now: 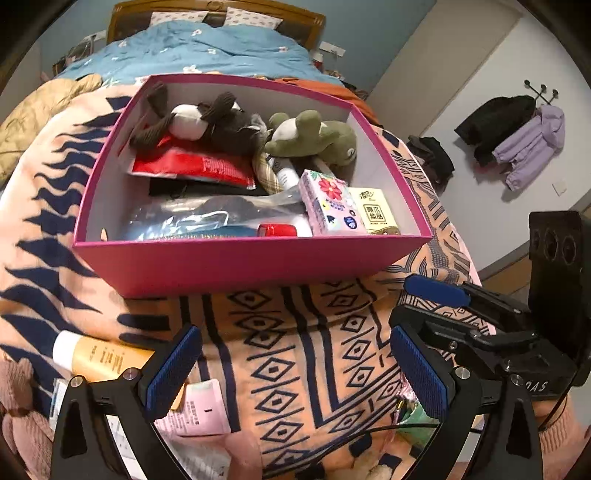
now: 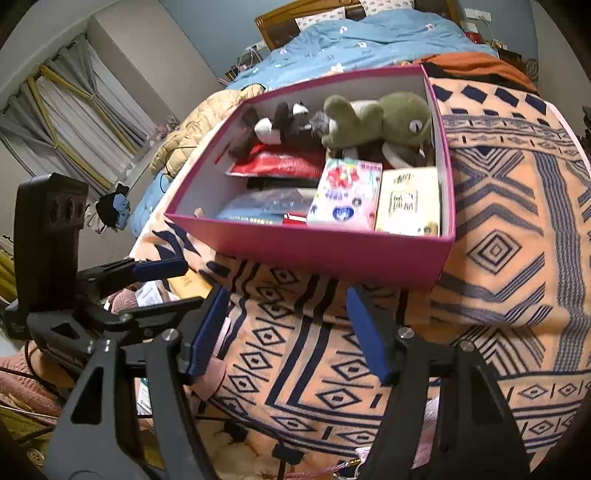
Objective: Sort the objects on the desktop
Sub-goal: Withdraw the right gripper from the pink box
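Note:
A pink box [image 1: 236, 258] [image 2: 325, 254] stands on a patterned orange blanket [image 1: 295, 350] [image 2: 509, 258]. In it lie a dark plush toy [image 1: 207, 125], a green plush frog [image 1: 314, 136] [image 2: 384, 118], a red packet [image 1: 192, 166], a plastic bag [image 1: 221, 214] and two tissue packs [image 1: 328, 206] [image 2: 347, 192]. My left gripper [image 1: 295, 369] is open and empty, in front of the box. My right gripper [image 2: 291, 332] is open and empty, also in front of the box. An orange tube [image 1: 96, 358] and a pink packet [image 1: 203, 410] lie by the left finger.
A blue quilt [image 1: 192, 48] and wooden headboard [image 1: 218, 11] lie behind the box. Coats [image 1: 517, 133] hang on the right wall. Curtains [image 2: 66, 118] are at the far left. The right gripper shows in the left wrist view [image 1: 436, 306].

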A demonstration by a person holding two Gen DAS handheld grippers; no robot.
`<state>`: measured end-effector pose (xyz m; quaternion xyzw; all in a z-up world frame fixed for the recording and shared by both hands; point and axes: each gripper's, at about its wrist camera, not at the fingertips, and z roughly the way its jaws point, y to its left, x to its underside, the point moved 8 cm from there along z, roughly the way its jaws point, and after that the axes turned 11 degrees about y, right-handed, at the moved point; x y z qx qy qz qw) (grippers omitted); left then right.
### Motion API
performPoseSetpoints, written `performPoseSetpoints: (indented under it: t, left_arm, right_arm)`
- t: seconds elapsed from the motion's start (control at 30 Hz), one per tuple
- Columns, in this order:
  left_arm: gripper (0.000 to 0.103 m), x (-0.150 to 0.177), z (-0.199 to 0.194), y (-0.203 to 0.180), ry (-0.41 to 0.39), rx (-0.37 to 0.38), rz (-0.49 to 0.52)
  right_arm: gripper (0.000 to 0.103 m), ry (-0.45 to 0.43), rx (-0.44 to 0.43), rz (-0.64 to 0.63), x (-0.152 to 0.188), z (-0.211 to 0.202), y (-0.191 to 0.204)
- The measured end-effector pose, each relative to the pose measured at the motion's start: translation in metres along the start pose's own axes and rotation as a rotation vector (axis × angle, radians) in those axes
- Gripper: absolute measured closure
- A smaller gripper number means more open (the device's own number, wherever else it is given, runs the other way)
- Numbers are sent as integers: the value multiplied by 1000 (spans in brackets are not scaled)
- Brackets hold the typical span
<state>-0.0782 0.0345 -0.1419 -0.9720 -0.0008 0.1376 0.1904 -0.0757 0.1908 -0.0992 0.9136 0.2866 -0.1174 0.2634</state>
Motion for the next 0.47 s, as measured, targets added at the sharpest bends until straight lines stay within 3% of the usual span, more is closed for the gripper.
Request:
performPoseSetpoints:
  t: [0.47]
  left_arm:
    - [0, 5, 2, -3, 16, -30, 18]
  right_arm:
    - [32, 5, 16, 42, 4, 4, -7]
